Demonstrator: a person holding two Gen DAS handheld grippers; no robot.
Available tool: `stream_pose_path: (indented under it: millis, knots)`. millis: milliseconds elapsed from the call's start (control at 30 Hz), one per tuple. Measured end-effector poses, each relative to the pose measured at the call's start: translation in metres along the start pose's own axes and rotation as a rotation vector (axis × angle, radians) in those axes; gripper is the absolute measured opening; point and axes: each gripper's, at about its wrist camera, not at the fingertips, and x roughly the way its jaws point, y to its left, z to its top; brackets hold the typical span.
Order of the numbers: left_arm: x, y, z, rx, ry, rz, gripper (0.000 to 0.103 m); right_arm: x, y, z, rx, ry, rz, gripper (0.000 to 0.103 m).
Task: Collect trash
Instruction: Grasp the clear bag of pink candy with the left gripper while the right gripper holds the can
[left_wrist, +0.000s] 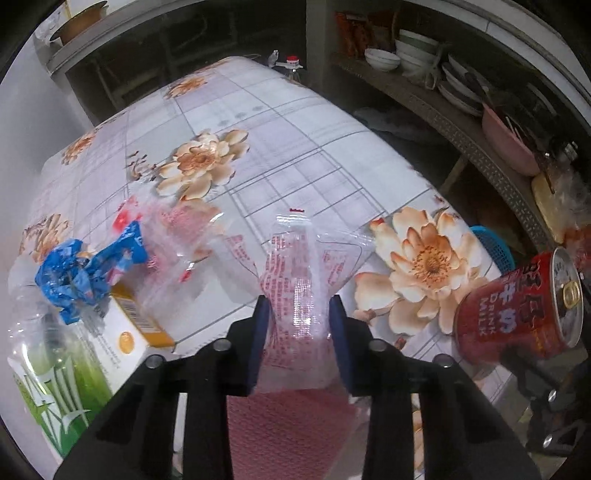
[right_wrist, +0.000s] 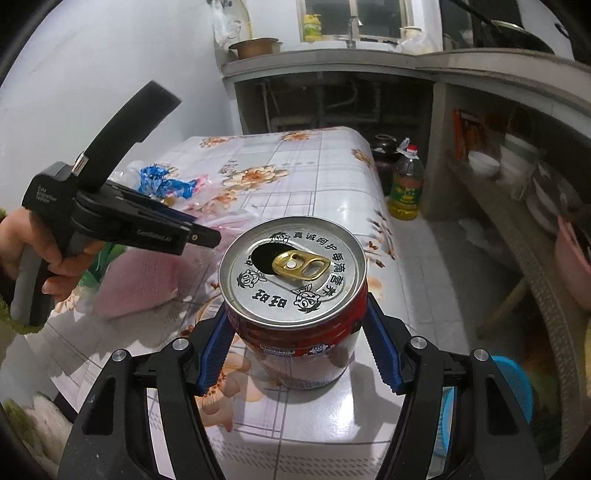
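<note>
My left gripper (left_wrist: 297, 314) is shut on a clear plastic wrapper with red print (left_wrist: 291, 273), held just above the floral tablecloth (left_wrist: 258, 122). My right gripper (right_wrist: 295, 314) is shut on an opened red milk-drink can (right_wrist: 295, 295), held above the table's near right corner; the can also shows in the left wrist view (left_wrist: 517, 306). A crumpled blue wrapper (left_wrist: 85, 269), a white and orange carton (left_wrist: 129, 325) and a clear bottle with a green label (left_wrist: 55, 362) lie at the table's left. The left gripper also shows in the right wrist view (right_wrist: 207, 238).
A blue basket (right_wrist: 513, 384) stands on the floor at the right, below the table edge. An oil bottle (right_wrist: 406, 184) stands on the floor beyond the table. Shelves with bowls and plates (left_wrist: 417, 55) run along the right. A counter with a sink (right_wrist: 332, 51) is behind.
</note>
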Motion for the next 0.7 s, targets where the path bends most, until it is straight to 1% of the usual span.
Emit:
stream_pose_path:
  millis: [100, 267, 367, 433, 500, 600, 700]
  knots:
    - [-0.006, -0.007, -0.001, -0.002, -0.017, -0.036, 0.022, -0.005, -0.001, -0.003, 0.001, 0.002, -0.008, 0.063]
    - [-0.018, -0.023, -0.011, 0.021, -0.023, -0.134, 0.023, -0.018, -0.009, -0.01, 0.018, 0.012, -0.027, 0.063]
    - [-0.019, -0.033, -0.016, 0.062, -0.033, -0.132, 0.031, -0.024, -0.013, -0.015, 0.038, 0.019, -0.029, 0.063]
    - [-0.018, -0.038, -0.017, 0.083, -0.036, -0.118, 0.045, -0.025, -0.015, -0.016, 0.049, 0.026, -0.024, 0.063]
    - [-0.016, -0.042, -0.016, 0.096, -0.034, -0.108, 0.047, -0.025, -0.016, -0.016, 0.058, 0.031, -0.021, 0.063]
    - [-0.01, -0.046, -0.016, 0.11, -0.022, -0.097, 0.047, -0.024, -0.016, -0.016, 0.057, 0.03, -0.025, 0.064]
    - [-0.004, -0.051, -0.017, 0.126, -0.016, -0.068, 0.047, -0.022, -0.015, -0.017, 0.063, 0.03, -0.026, 0.065]
